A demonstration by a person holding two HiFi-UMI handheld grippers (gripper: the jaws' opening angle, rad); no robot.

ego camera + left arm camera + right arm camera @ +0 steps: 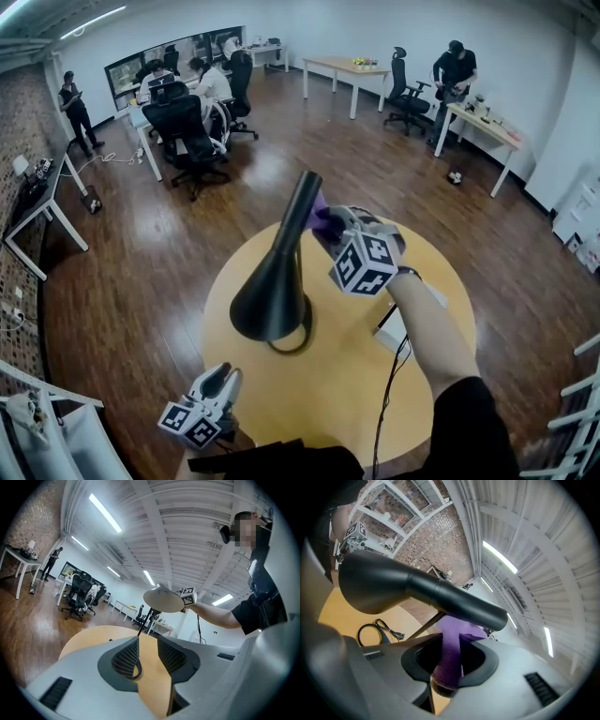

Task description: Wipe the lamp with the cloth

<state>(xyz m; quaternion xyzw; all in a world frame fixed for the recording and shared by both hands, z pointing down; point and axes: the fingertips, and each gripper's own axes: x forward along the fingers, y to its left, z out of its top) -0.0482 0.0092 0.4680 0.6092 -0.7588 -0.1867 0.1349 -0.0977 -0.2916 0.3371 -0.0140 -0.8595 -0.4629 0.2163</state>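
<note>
A black lamp (pixel 273 298) with a cone shade and a long tube neck stands on the round yellow table (pixel 328 403). My right gripper (pixel 328 223) is raised at the upper end of the neck, shut on a purple cloth (pixel 322 212). In the right gripper view the cloth (pixel 451 651) is pinched between the jaws of that gripper (pixel 451 665) and presses up under the lamp's neck (pixel 459 603). My left gripper (pixel 221 379) hovers low at the table's near left edge, open and empty. In the left gripper view bare tabletop shows between its jaws (pixel 147 656), and the lamp shade (pixel 163 599) sits further off.
A white box (pixel 397 327) with a black cable lies on the table to the right of the lamp. The lamp's cord (pixel 377 631) coils on the tabletop. Office chairs (pixel 187 131), desks (pixel 342 70) and several people stand far back on the wooden floor.
</note>
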